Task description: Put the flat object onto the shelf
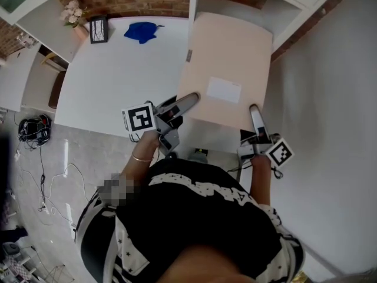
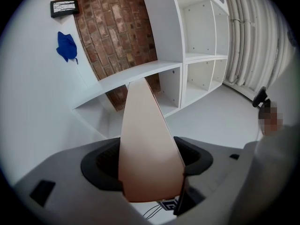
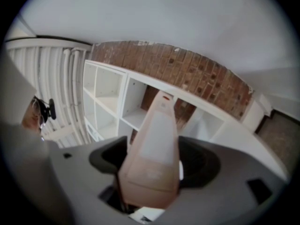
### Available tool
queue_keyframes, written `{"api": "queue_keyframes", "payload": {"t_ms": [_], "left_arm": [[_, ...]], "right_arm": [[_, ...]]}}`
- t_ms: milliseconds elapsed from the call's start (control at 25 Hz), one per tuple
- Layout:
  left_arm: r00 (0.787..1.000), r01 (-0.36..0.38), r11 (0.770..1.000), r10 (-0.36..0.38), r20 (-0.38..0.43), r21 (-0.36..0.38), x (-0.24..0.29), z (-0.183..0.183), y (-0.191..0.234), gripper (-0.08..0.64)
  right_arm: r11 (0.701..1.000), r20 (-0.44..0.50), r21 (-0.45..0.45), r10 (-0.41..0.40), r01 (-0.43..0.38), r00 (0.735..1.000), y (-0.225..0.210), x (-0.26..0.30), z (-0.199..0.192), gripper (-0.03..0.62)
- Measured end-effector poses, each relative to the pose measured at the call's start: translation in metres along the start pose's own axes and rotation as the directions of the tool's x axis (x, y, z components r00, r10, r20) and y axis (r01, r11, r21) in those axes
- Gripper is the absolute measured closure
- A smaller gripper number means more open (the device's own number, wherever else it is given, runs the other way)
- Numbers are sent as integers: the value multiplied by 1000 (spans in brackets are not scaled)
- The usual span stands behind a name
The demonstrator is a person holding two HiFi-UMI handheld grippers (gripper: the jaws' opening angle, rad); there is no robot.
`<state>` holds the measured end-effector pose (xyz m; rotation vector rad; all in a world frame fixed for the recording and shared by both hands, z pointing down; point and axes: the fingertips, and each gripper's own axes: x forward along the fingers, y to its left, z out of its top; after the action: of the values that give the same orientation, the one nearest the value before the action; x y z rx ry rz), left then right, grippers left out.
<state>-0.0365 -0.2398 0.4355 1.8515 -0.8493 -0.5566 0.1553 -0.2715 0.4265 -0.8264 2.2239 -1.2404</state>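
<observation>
A flat beige board (image 1: pixel 227 63) with a white label (image 1: pixel 224 90) is held up between both grippers, over the white table's right end and the shelf. My left gripper (image 1: pixel 189 99) is shut on its near left edge. My right gripper (image 1: pixel 255 112) is shut on its near right edge. In the left gripper view the board (image 2: pixel 149 144) runs edge-on out from between the jaws toward the white cubby shelf (image 2: pixel 201 55). In the right gripper view the board (image 3: pixel 155 153) points at the shelf's open compartments (image 3: pixel 119 95).
A white table (image 1: pixel 118 75) carries a blue cloth (image 1: pixel 141 31), a small black frame (image 1: pixel 98 29) and flowers (image 1: pixel 73 13). A brick wall (image 2: pixel 117 27) stands behind the shelf. Cables and headphones (image 1: pixel 32 128) lie on the floor at left.
</observation>
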Motion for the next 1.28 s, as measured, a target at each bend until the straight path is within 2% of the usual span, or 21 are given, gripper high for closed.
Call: {"api": "queue_keyframes", "payload": {"t_ms": [680,840,1040,1280], "left_arm": [[997,21,997,-16,69,-77,17,17,-10,209],[997,28,997,-23,77,-67,21,24,-11,210],[997,22,997,-17,70,-76,29,27,-7,212],[997,22,996,-15,72,-89,38,37,-8,212]], "right_arm": [[996,-28,-37,80,-81,996,12,8,17,230],[992,-22,-59,109,-110,994,17,-3,21,230],[977,-24,-144,155,-157,988,31,-11,28,230],[918,-79,-361,146,-164,986,44,-12,24,230]]}}
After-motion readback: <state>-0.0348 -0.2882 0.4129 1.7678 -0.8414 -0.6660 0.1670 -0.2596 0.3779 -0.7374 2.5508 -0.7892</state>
